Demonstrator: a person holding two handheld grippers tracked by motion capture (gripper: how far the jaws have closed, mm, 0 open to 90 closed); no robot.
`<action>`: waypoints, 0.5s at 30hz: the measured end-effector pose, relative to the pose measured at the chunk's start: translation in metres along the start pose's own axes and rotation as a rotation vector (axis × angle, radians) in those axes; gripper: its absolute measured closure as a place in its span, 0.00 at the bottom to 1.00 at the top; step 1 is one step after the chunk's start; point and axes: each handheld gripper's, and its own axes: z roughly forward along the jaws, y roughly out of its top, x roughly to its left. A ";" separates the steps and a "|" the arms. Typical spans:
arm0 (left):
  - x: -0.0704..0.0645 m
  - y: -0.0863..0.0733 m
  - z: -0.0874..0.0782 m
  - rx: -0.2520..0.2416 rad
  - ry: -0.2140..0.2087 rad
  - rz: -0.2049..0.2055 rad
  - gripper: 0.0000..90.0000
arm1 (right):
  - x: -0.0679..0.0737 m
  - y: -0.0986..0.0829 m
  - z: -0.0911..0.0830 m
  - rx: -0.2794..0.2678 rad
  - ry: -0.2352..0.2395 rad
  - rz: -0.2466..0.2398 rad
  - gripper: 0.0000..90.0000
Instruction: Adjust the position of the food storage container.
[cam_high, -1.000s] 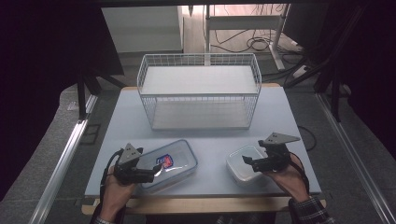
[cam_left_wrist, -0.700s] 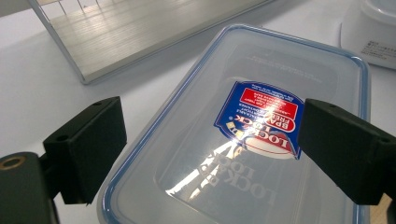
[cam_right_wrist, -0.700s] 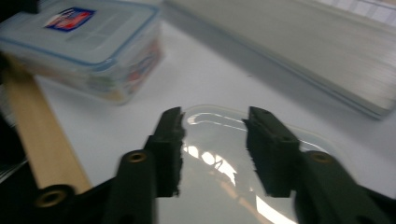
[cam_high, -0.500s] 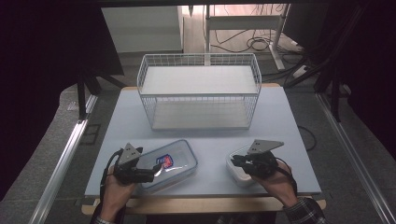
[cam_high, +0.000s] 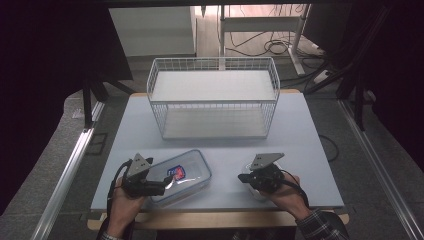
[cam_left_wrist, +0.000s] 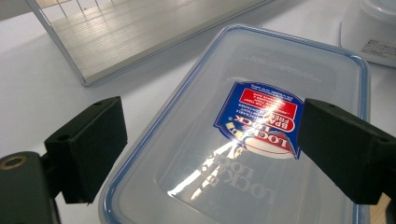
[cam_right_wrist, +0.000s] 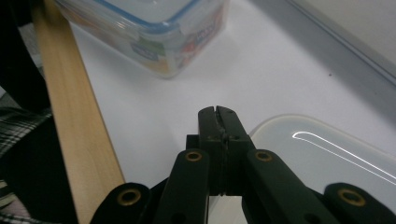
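The right gripper (cam_right_wrist: 218, 112) has its jaws pressed together w/ nothing between them, right at the edge of the small clear plastic box with a milky lid (cam_right_wrist: 327, 154), near the table's front. Shut like that it can't grab; a push could slide the box.

The left gripper (cam_left_wrist: 205, 154) is spread wide over the big clear plastic box with a blue-rimmed lid (cam_left_wrist: 261, 121). That lid is smooth & may slip.

Farther back is the white wire basket (cam_high: 212, 95).
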 end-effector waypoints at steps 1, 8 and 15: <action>0.000 0.000 0.000 0.000 0.000 0.000 0.09 | -0.001 0.001 0.001 0.001 0.002 0.007 1.00; 0.001 0.000 0.000 0.000 0.001 -0.002 0.10 | -0.016 0.003 0.004 0.000 -0.067 0.031 1.00; 0.001 0.000 0.000 0.003 0.003 -0.005 0.10 | -0.037 -0.001 -0.001 -0.006 -0.132 0.094 1.00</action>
